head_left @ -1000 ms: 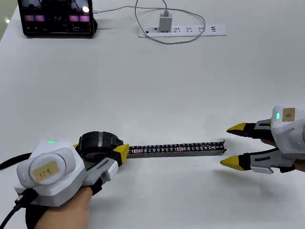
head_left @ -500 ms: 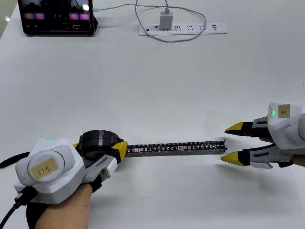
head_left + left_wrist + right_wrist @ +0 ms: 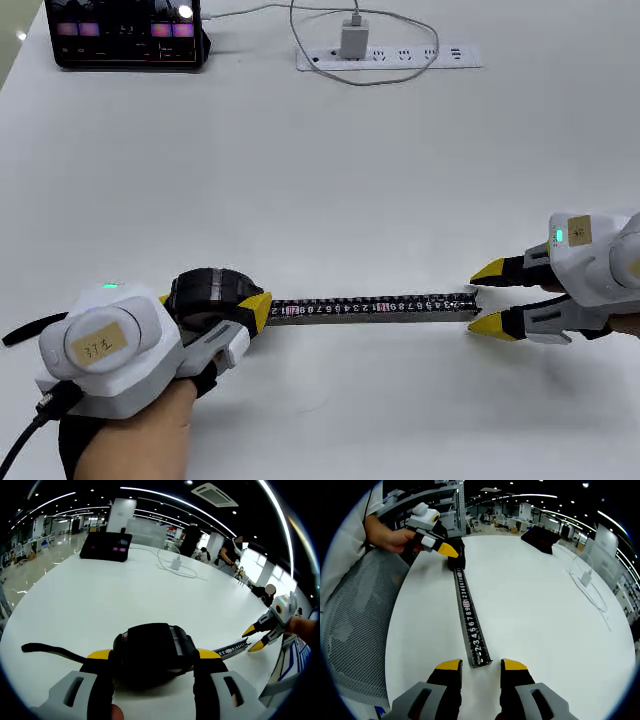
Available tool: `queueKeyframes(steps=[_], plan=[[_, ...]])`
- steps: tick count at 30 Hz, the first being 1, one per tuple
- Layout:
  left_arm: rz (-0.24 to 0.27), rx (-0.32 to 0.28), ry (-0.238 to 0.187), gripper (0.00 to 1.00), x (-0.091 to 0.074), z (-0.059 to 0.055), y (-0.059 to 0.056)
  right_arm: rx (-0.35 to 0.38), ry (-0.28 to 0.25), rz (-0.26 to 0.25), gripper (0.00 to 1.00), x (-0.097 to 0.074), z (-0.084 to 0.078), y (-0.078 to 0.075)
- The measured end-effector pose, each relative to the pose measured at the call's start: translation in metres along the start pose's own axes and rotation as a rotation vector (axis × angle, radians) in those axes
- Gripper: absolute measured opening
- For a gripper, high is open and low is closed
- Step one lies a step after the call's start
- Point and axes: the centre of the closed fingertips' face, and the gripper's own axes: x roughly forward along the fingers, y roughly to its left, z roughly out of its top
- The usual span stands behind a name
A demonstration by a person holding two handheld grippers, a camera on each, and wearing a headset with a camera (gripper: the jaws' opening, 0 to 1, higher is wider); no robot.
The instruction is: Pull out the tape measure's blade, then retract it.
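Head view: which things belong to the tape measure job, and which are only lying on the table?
Job: tape measure, held in the left gripper; its blade, pulled out; right gripper, open at the blade's end.
Lying about: tablet; power strip; plugged-in charger.
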Motion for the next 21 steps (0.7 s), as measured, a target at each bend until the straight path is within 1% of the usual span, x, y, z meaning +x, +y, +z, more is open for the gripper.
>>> queueKeyframes(steps=[3, 11, 21], plan=[[0.000, 0.000, 0.001, 0.60, 0.0000, -0.0001, 0.0004, -0.018, 0.015, 0.013, 0.25, 0.0021, -0.0001, 0.0002], [0.000, 0.000, 0.000, 0.60, 0.0001, -0.0002, 0.0010, -0.037, 0.034, 0.040, 0.18, 0.0053, 0.0003, -0.0019], [-0.001, -0.001, 0.000, 0.60, 0.0002, -0.0002, 0.0010, -0.056, 0.057, 0.070, 0.14, 0.0069, -0.0003, -0.0011]])
